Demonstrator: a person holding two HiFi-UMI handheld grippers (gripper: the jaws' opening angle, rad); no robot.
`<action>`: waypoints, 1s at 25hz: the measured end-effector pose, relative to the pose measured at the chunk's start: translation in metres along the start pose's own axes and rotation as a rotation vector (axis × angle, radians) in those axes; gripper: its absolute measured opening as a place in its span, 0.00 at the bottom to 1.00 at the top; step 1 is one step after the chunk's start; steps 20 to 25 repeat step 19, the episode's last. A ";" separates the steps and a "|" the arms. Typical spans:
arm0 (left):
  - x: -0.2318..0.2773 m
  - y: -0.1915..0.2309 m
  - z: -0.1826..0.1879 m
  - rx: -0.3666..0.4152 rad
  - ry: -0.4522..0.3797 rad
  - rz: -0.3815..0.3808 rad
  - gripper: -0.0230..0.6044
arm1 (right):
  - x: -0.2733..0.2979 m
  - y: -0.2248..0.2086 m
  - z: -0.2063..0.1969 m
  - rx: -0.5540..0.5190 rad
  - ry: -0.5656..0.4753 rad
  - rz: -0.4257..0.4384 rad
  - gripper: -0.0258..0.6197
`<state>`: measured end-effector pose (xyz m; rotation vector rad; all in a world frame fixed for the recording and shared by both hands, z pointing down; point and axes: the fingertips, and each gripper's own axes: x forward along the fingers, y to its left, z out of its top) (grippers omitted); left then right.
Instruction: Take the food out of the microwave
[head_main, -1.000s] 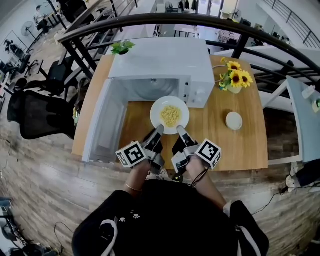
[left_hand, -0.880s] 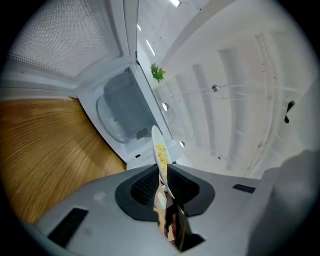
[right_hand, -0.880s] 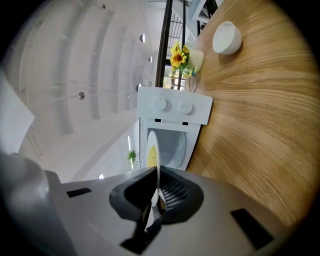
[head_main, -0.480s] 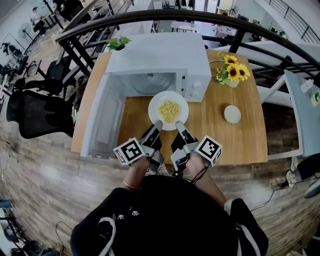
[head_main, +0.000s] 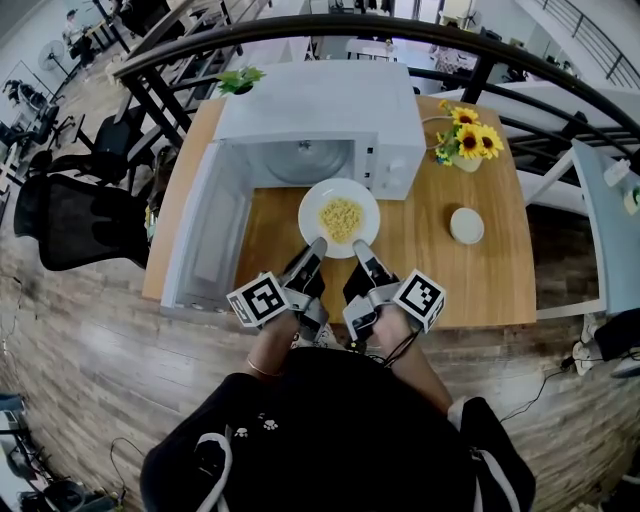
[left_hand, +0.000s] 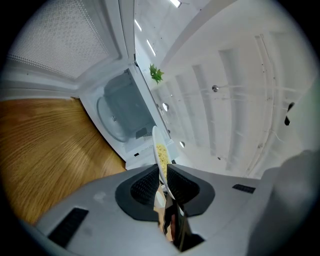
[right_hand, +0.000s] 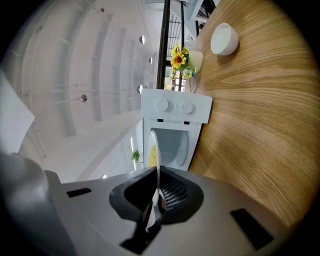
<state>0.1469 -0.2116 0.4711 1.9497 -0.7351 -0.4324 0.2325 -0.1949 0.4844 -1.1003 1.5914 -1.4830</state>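
A white plate (head_main: 339, 218) heaped with yellow food (head_main: 341, 214) hangs over the wooden table just in front of the white microwave (head_main: 318, 120), whose door (head_main: 200, 238) stands swung open to the left. My left gripper (head_main: 317, 246) is shut on the plate's near-left rim and my right gripper (head_main: 359, 247) is shut on its near-right rim. In the left gripper view the plate (left_hand: 161, 165) runs edge-on between the jaws, with the microwave's cavity (left_hand: 120, 112) beyond. In the right gripper view the plate's rim (right_hand: 156, 165) is pinched likewise, in front of the microwave's control panel (right_hand: 175, 107).
A small white bowl (head_main: 466, 226) sits on the table (head_main: 470, 280) to the right, and a vase of sunflowers (head_main: 464, 146) stands beside the microwave. A green plant (head_main: 238, 82) is at the back left corner. Black railings run behind the table.
The plate, held by both grippers, has drifted slightly away from the microwave's mouth and now sits a little lower in the head view. Both grips are unchanged.
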 end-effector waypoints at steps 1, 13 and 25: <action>0.000 0.000 0.000 0.001 0.000 0.001 0.11 | 0.000 0.000 0.000 0.003 0.000 -0.002 0.06; -0.005 -0.002 0.002 -0.004 -0.019 0.010 0.11 | 0.000 0.001 -0.004 0.013 0.020 0.003 0.06; -0.009 0.000 0.004 -0.007 -0.024 0.013 0.11 | 0.001 -0.001 -0.009 0.017 0.026 0.003 0.06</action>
